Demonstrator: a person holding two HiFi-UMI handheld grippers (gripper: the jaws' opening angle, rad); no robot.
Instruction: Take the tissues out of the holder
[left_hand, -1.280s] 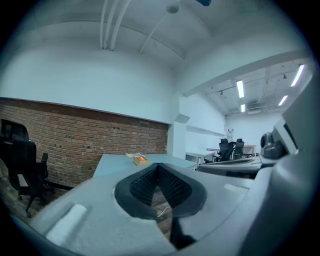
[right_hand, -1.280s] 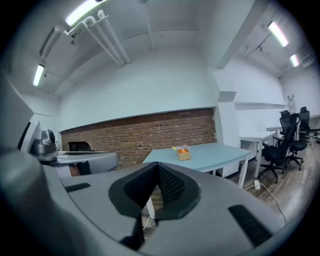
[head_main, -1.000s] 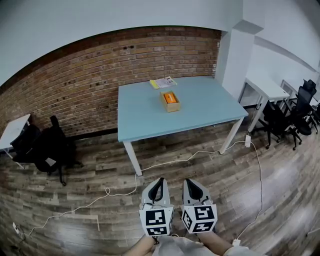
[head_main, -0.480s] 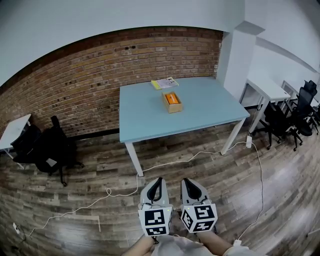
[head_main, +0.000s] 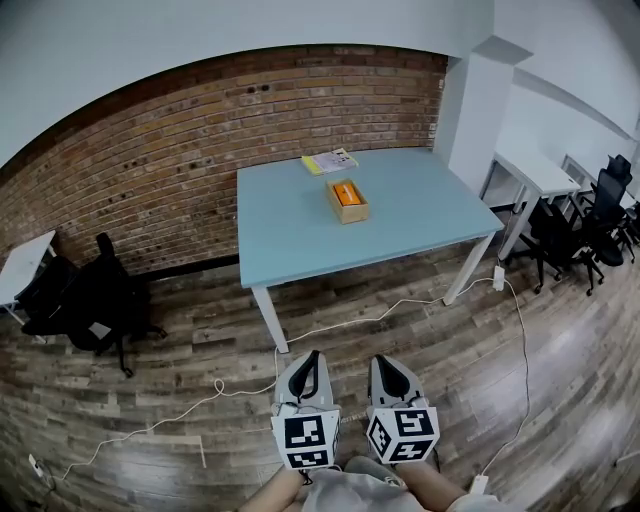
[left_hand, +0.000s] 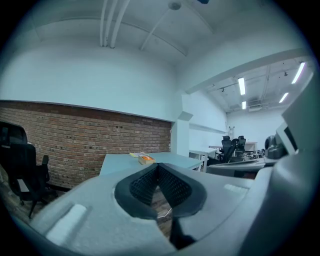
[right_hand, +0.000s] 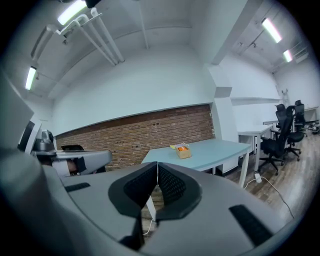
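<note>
Both units are closed and empty: the left gripper (head_main: 311, 358) and the right gripper (head_main: 381, 362) each have their jaw tips meeting with nothing between them (each gripper view confirms this). They are held side by side, low over the wooden floor (head_main: 420, 330), well apart from the light blue table (head_main: 300, 240). The wooden holder (head_main: 348, 205) stands on the table's far half, with the orange tissues (head_main: 345, 193) inside it. Yellow-and-white papers (head_main: 328, 162) lie beyond the holder, near the brick wall (head_main: 150, 160).
</note>
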